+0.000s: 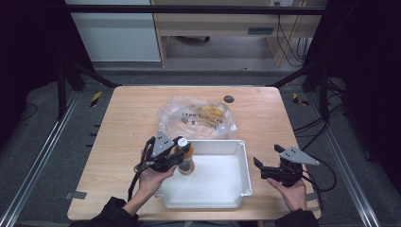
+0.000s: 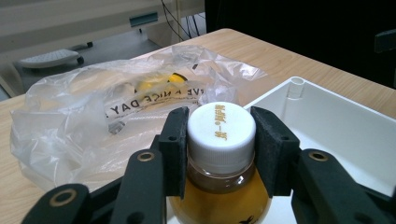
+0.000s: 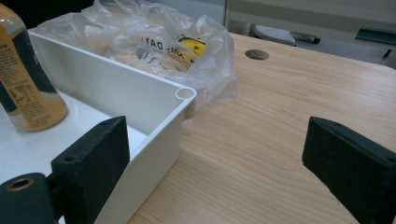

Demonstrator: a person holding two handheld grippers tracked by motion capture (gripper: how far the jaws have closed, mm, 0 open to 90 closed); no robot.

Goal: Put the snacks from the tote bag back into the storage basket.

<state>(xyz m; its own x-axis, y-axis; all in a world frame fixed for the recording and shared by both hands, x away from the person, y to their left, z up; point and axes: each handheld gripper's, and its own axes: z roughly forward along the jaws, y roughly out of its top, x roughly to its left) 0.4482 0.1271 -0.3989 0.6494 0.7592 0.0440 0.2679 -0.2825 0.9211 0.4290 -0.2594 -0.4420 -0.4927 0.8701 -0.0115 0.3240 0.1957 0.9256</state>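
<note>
A small bottle [image 1: 186,160] of orange drink with a white cap [image 2: 221,130] stands upright in the white tray [image 1: 222,198], at its left side. My left gripper [image 1: 177,153] is shut on the bottle's neck, one pad [image 2: 176,149] on each side just under the cap. The bottle's base [image 3: 28,112] rests on the tray floor in the right gripper view. My right gripper [image 1: 269,165] is open and empty, held over the table just right of the tray wall [image 3: 154,135].
A crumpled clear plastic bag [image 1: 198,117] with printed letters and yellow contents lies behind the tray, touching its far rim. A dark round hole [image 1: 229,99] sits in the tabletop behind the bag. Bare wood [image 3: 261,140] stretches right of the tray.
</note>
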